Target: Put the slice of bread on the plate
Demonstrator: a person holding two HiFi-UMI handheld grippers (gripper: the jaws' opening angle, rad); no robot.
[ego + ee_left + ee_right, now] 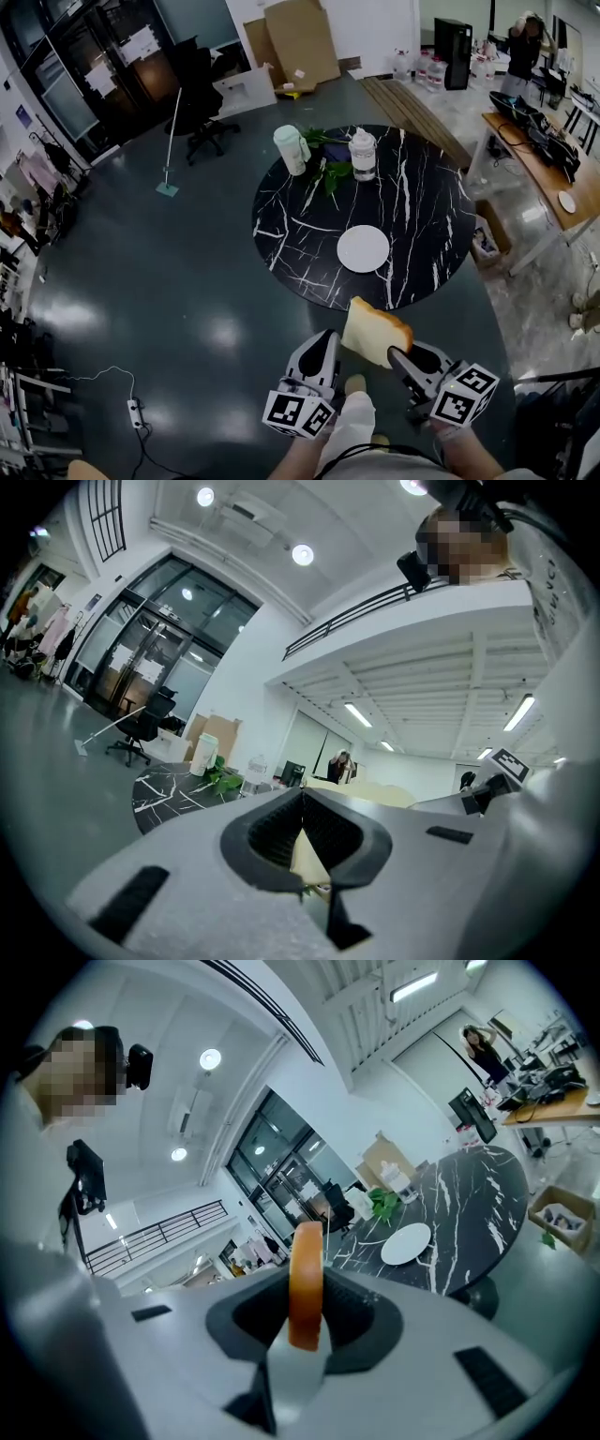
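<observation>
Between jaws of right gripper (305, 1333), bread (306, 1279) looks orange-crusted.

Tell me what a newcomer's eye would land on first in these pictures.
A slice of bread is held in mid-air, pinched in the right tongs, low in the head view and just short of the table. Beyond it, that round, black, white-veined table stands out, with a bare white plate near its closest edge and a cup, a jar and green leaves at the far side.

One bread slice (375, 335), one plate (363, 249), two grippers (327, 339) (400, 356), one table (427, 202), one cup (291, 150), one jar (362, 156)
</observation>
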